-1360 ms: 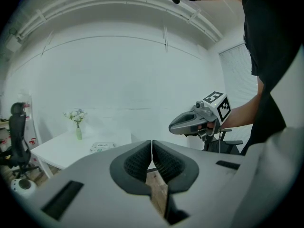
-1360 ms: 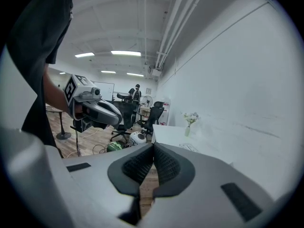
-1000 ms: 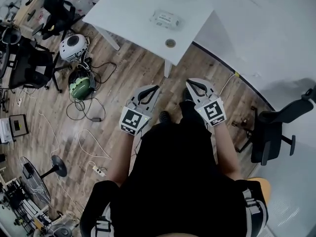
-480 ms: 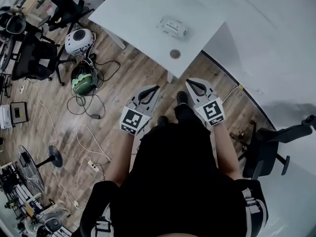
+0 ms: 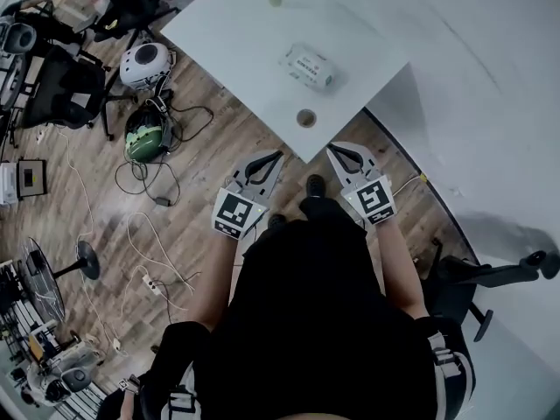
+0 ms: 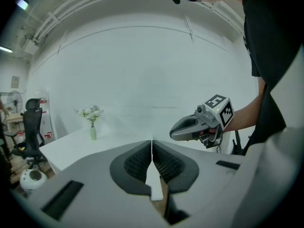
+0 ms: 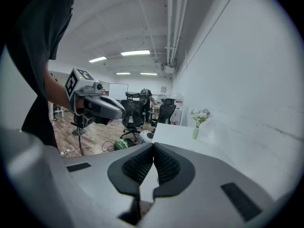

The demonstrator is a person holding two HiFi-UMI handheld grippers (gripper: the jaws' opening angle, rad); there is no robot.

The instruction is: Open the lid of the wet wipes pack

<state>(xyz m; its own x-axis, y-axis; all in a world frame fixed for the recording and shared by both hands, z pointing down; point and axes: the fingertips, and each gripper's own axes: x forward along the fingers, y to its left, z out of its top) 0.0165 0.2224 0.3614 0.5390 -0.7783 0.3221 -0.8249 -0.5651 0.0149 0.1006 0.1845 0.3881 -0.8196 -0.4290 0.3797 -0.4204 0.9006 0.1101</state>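
Shut and empty at the left gripper (image 5: 269, 157), pads pressed together with nothing between; likewise at the right gripper (image 5: 339, 150). Held side by side off the table (image 5: 232, 33), just short of its near corner. Beyond that corner, toward the right edge and well apart from both: the pack (image 5: 307, 66), lid too small to make out. Long axis slanting across the line of approach. Probably a shade nearer the right gripper. Between corner and pack, 1 round disc (image 5: 304, 117). Shown only from the head: the pack. From the 2 gripper views, just the vase (image 6: 92, 132) near the far edge and the opposite gripper.
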